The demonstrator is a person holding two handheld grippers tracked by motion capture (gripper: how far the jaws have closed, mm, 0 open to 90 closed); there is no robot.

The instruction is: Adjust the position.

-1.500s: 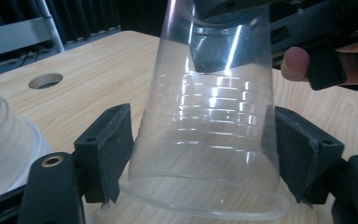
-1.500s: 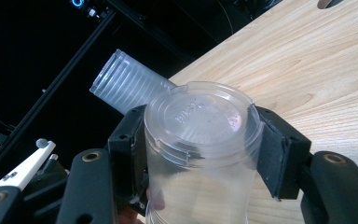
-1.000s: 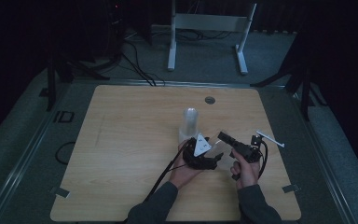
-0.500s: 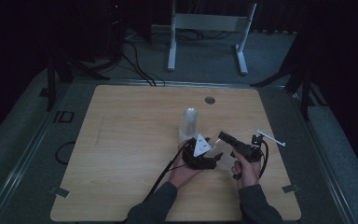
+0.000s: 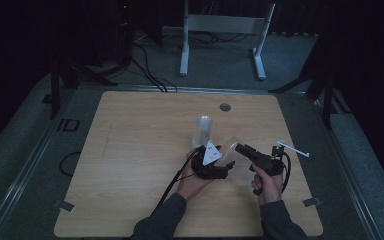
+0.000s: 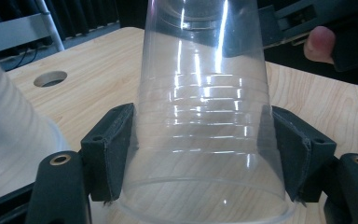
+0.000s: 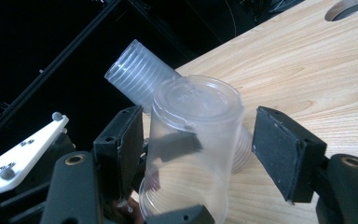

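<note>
The left hand-held gripper (image 6: pixel 200 154) is clamped on a clear plastic cup (image 6: pixel 203 116): both black pads press the ribbed wall from opposite sides, low near the rim end. The grip looks chosen to steady the cup while the other tool works on it, probably to pull one cup apart from another or hand it over; that is a judgement. The right hand-held gripper (image 7: pixel 200 154) has its jaws spread either side of the same cup (image 7: pixel 191 154). The left pad lies at or very near the wall and the right pad stands clear with desk visible in the gap, so it is open, not yet gripping.

In the high view the two tools meet just right of the desk centre, the left hand-held gripper (image 5: pixel 215 165) under its grey plate and the right hand-held gripper (image 5: pixel 247 152) angled toward it, with the held cup (image 5: pixel 228 148) a faint glint between them. A stack of cups (image 5: pixel 203 131) stands upside down on the desk (image 5: pixel 130 150), just behind the left tool.

Only the high view gives this layout, plus a white strip (image 5: pixel 292 148) near the right edge. The right gripper view shows the cup's closed base and the stack (image 7: pixel 140 77) behind it. The left gripper view shows the pad contact, and the right tool held by fingers (image 6: pixel 319 44) at upper right.
</note>
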